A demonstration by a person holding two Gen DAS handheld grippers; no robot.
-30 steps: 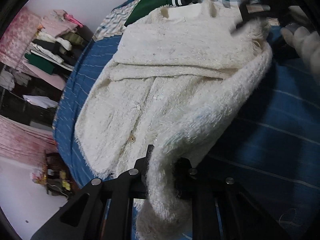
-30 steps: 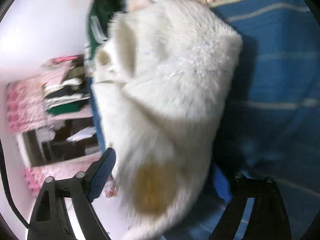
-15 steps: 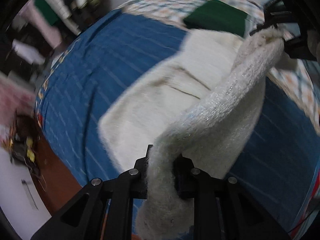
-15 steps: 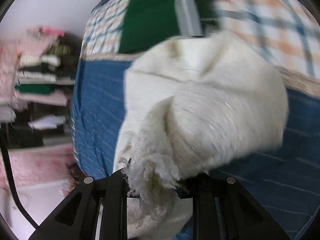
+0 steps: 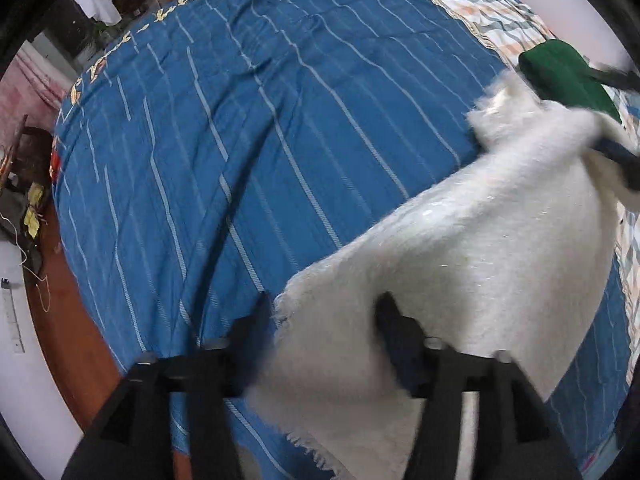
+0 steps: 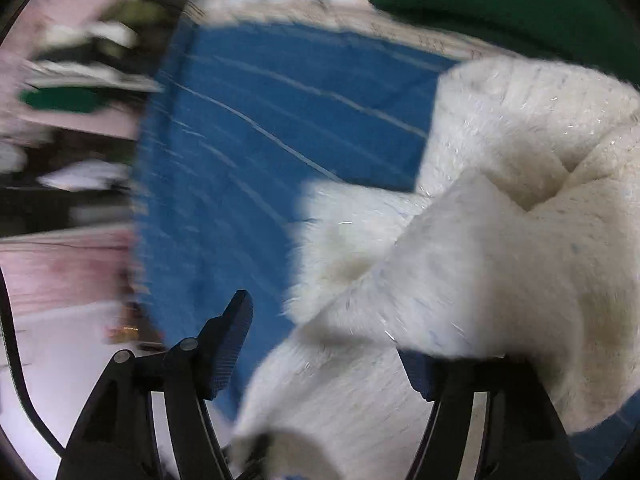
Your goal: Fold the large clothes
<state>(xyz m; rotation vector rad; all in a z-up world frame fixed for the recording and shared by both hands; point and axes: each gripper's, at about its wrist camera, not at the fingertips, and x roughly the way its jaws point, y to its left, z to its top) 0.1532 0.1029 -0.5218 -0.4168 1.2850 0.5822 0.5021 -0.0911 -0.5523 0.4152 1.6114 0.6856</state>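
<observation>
Two grippers stand with their fingers spread wide over one fuzzy white garment (image 5: 480,248), and neither clamps it. The landmark is the blue striped bedspread (image 5: 248,128), on which the garment lies.

In the left wrist view, the left gripper (image 5: 326,320) has its fingers apart, and the garment's frayed edge fills the gap between them, covering the inner side of the right-hand finger. From there the white fabric runs away toward the far edge of the bedspread, where a folded green cloth (image 5: 560,72) sits on a checked sheet (image 5: 492,12) just beyond the blue. The right gripper's dark fingers (image 5: 616,156) show at that far end of the garment, against the fabric.

In the right wrist view, the right gripper (image 6: 332,332) is likewise wide. The garment (image 6: 500,240) is bunched in thick folds over the right-hand finger and spills down between the two, while the left-hand finger (image 6: 232,340) stands bare above the bedspread (image 6: 248,152). The view is blurred, so finer contact cannot be told. Beyond the bedspread's side edge, stacked clothes (image 6: 80,60) show on shelves.
</observation>
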